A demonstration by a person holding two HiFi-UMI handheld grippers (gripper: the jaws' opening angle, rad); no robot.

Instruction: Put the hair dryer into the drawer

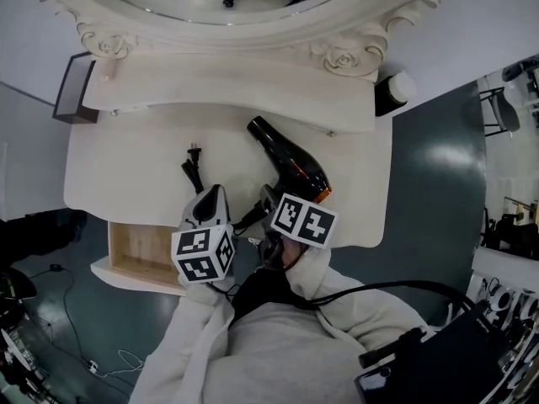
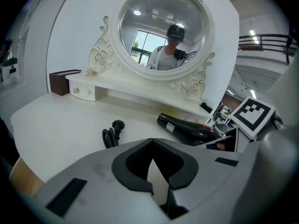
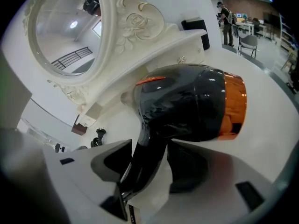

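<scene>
While lying flat on the smooth white table (image 1: 126, 167), points from the middle of the head view up toward the round white carved mirror (image 2: 161, 29): shiny black hair dryer with an orange ring (image 1: 290, 162). Thin black handle (image 3: 140, 171) down between the jaws of the right gripper (image 3: 149, 146), low in the middle of the right gripper view. Jaws wide apart, not squeezing, a gap beside the handle. Left gripper (image 2: 152, 141) just to the lower left of the dryer in the head view, jaws shut tip to tip, nothing inside. Coiled black cord with a plug (image 1: 192, 171) left of the dryer. Pulled-out light wooden drawer (image 1: 139, 255) at the lower left, under the table edge, dryer not in it.
</scene>
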